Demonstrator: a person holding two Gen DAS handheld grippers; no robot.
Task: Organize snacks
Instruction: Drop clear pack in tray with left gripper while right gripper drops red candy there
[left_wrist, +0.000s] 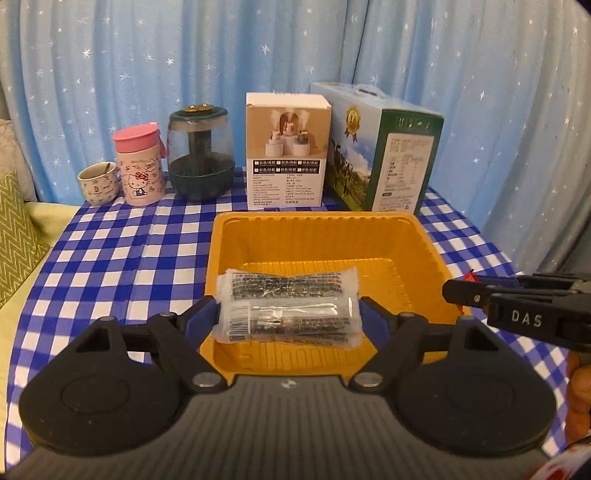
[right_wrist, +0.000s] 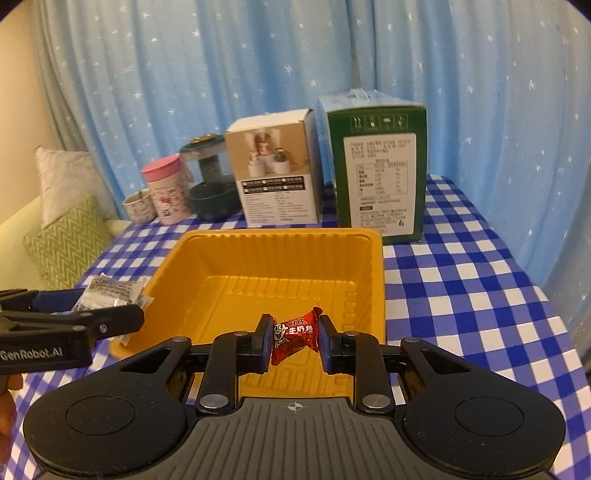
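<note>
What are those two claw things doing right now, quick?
Left gripper: closed on a clear snack packet, above the yellow tray.
Right gripper: shut on a red candy, also over the tray.

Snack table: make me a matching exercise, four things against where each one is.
Things:
1. red candy
2. clear snack packet
3. yellow tray
4. pink-lidded cup

Places:
A. back left of the table
B. in the left hand-held gripper
C. in the right hand-held gripper
D. middle of the checked cloth

Pairs: 1-C, 2-B, 3-D, 4-A
</note>
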